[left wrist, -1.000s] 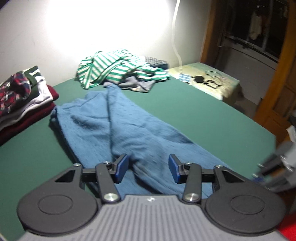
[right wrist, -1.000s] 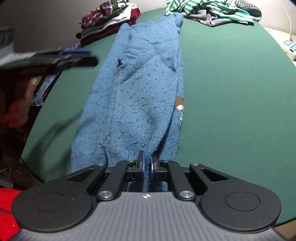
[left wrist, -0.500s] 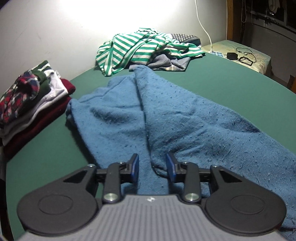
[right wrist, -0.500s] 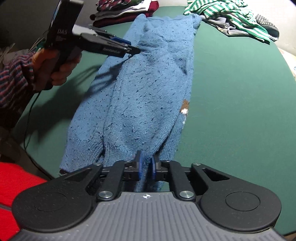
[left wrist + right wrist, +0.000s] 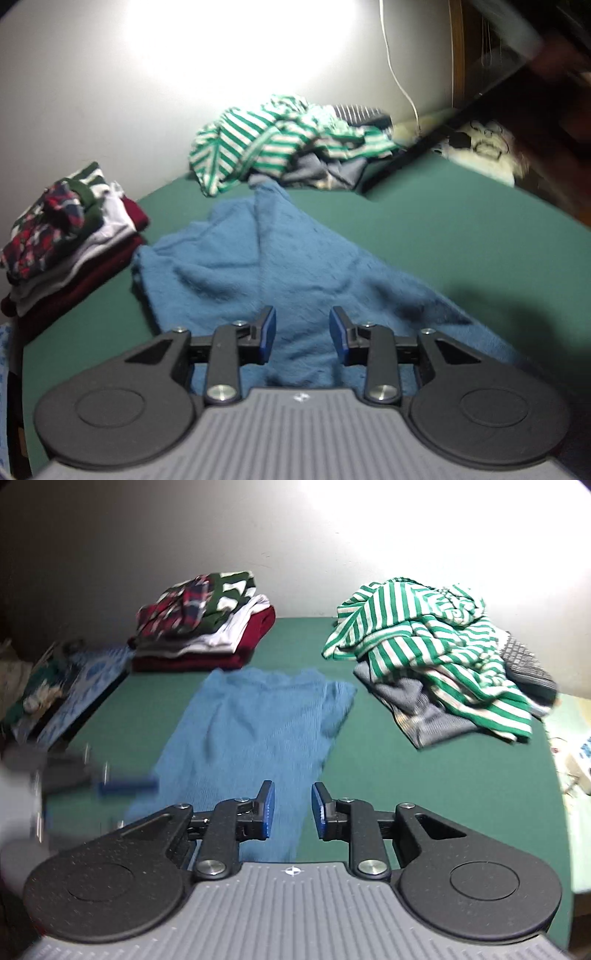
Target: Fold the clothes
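Note:
A blue knit sweater (image 5: 295, 258) lies flat on the green table (image 5: 443, 240), folded lengthwise into a long strip (image 5: 251, 720). My left gripper (image 5: 301, 325) hovers over its near part with the jaws apart; the cloth lies below them and the pads do not press on it. My right gripper (image 5: 291, 797) is above the strip's near right edge. Its jaws are opening and nothing is between them. In the right wrist view the left gripper (image 5: 125, 786) is a blur at the strip's left edge.
A stack of folded clothes (image 5: 207, 627) stands at the far left by the wall. A heap of unfolded clothes topped by a green-striped shirt (image 5: 424, 638) lies at the far right. A blurred dark shape (image 5: 443, 136) crosses the left wrist view's upper right.
The right gripper let go of the sweater's near hem, opened, and swept up and forward along the strip. The left gripper moved in over the sweater, its jaws narrowing a little.

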Tool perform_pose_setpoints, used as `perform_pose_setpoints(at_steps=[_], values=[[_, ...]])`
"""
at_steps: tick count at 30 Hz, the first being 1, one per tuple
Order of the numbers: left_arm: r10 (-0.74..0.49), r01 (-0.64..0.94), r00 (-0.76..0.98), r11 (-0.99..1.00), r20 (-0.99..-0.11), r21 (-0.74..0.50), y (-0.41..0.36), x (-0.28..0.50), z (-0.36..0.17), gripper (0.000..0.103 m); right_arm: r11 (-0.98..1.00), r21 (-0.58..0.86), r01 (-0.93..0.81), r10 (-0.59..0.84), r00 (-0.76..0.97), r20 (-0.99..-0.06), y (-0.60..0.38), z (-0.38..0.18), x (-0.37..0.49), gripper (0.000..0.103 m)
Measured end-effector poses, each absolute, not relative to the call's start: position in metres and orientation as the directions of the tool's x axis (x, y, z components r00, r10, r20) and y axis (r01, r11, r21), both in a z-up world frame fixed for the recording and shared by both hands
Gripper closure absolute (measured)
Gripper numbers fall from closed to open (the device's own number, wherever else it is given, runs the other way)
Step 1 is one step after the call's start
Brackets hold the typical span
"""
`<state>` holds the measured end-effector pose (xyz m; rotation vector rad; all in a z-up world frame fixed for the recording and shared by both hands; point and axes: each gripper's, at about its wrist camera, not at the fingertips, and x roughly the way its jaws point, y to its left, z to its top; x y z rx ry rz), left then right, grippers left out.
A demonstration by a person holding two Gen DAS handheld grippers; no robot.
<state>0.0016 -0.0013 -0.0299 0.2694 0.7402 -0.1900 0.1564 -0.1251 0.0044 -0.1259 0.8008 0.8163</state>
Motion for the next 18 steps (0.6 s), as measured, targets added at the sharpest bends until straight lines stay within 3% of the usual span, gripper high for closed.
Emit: perform_pose_setpoints(at_steps=[3, 10, 11, 12, 13, 18], values=[[-0.026, 0.249, 0.679, 0.948, -0.733, 0.197, -0.01, 0.004, -0.055, 0.067, 0.712, 0.206, -0.671, 0.601, 0.431, -0.673, -0.097, -0.004, 0.2, 0.078], [0.017, 0.199, 0.687, 0.957, -0.726, 0.211, -0.013, -0.005, -0.059, 0.066, 0.707, 0.288, -0.646, 0.623, 0.376, -0.686, -0.056, -0.038, 0.262, 0.079], [0.022, 0.193, 0.685, 0.958, -0.728, 0.21, -0.013, -0.004, -0.059, 0.065, 0.71, 0.285, -0.644, 0.615, 0.369, -0.697, -0.051, -0.043, 0.267, 0.082], [0.03, 0.188, 0.684, 0.958, -0.729, 0.216, -0.015, -0.003, -0.058, 0.065, 0.709, 0.287, -0.644, 0.609, 0.355, -0.709, -0.047, -0.049, 0.271, 0.093], [0.038, 0.183, 0.683, 0.958, -0.729, 0.221, -0.016, -0.003, -0.058, 0.065, 0.7, 0.297, -0.649, 0.614, 0.337, -0.714, -0.045, -0.054, 0.273, 0.098], [0.089, 0.148, 0.676, 0.956, -0.732, 0.254, -0.024, -0.007, -0.057, 0.063, 0.599, 0.367, -0.712, 0.735, 0.306, -0.605, -0.042, -0.045, 0.272, 0.099]])
